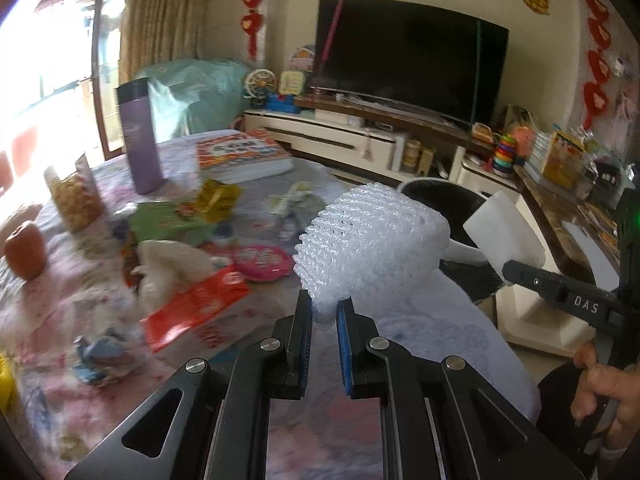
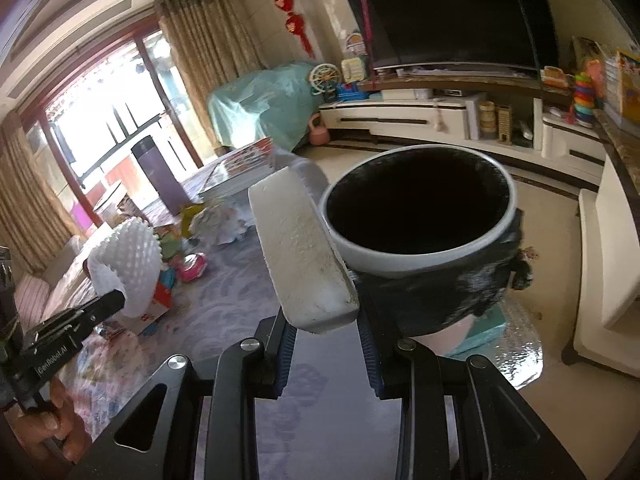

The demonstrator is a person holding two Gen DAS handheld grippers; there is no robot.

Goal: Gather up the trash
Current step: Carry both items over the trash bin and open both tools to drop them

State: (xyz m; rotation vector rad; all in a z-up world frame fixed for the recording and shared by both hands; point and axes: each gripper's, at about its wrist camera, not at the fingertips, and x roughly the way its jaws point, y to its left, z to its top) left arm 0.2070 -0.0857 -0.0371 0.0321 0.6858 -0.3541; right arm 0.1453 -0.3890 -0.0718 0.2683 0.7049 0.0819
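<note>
Cream walls (image 1: 540, 32), dark television (image 1: 408, 56) above a white cabinet (image 1: 320, 136), curtained bright window (image 2: 100, 120).

a dark television (image 1: 408, 56) stands on a long white cabinet (image 1: 340, 140). left of the television hang tan curtains (image 1: 160, 16); below them, nearer, a purple flask (image 1: 140, 136) stands upright on the table beside a thick book (image 1: 244, 156). an apple (image 1: 24, 250) sits far left of the television.

The table (image 1: 420, 328) carries wrappers in a heap at its left, with a flask (image 1: 140, 136) and a book (image 1: 244, 156) behind them. The bin (image 2: 416, 216) stands just off the table's right edge. A foam net (image 1: 360, 244) is held above the table, a foam block (image 2: 304, 248) just beside the bin's rim. The television (image 1: 408, 60) stands behind all.
</note>
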